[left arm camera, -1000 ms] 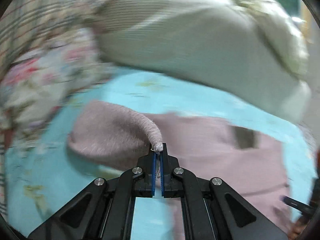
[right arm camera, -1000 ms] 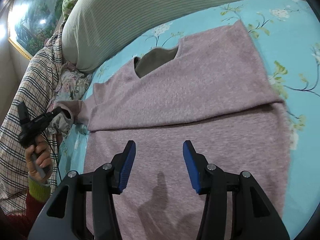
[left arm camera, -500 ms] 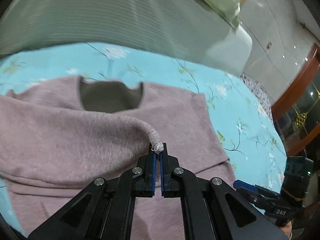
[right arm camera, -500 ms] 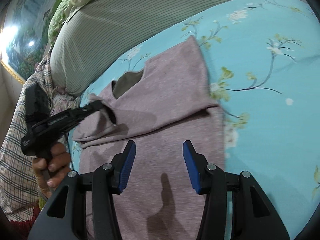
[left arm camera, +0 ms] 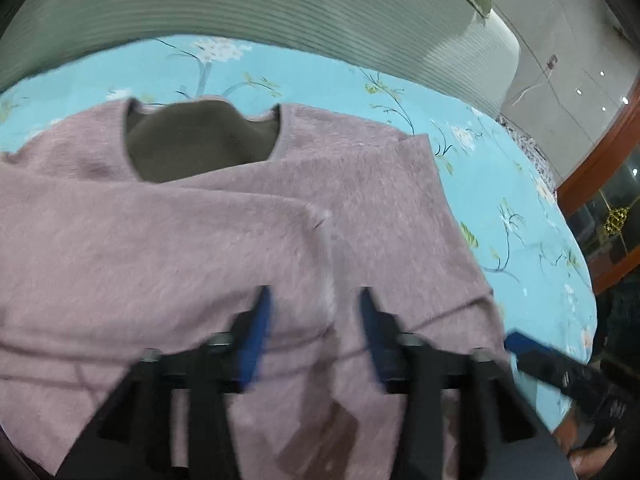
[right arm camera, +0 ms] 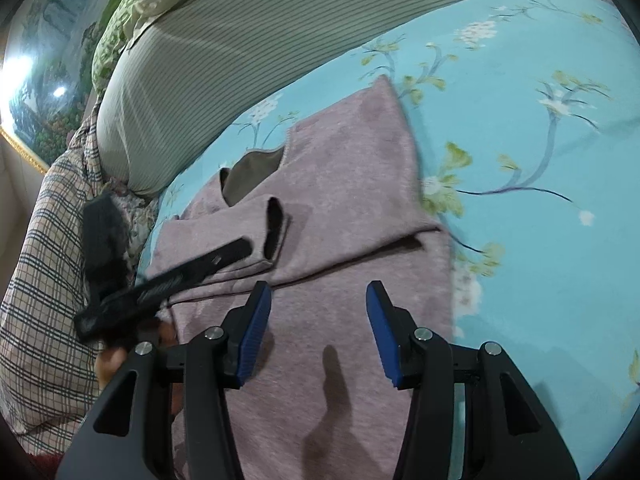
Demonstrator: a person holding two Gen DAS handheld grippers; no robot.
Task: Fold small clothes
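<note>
A fuzzy mauve sweater (left arm camera: 380, 200) lies flat on the turquoise floral bedsheet (left arm camera: 320, 68), neckline away from me. Both sleeves are folded across its chest; the left sleeve's cuff (right arm camera: 274, 232) lies near the middle. My left gripper (left arm camera: 314, 320) is open and empty just above that sleeve, blurred. In the right wrist view it (right arm camera: 240, 250) reaches in from the left next to the cuff. My right gripper (right arm camera: 318, 320) is open and empty above the sweater's lower body (right arm camera: 340, 340).
A striped grey-green pillow (right arm camera: 240, 48) lies along the head of the bed. A plaid and floral quilt (right arm camera: 44, 248) is heaped at the left. Wooden furniture (left arm camera: 600, 208) stands beyond the bed's right side.
My left gripper carried the sleeve cuff across the chest, then opened and let it go. The sleeve now lies flat on the sweater. The right gripper stayed open, hovering.
</note>
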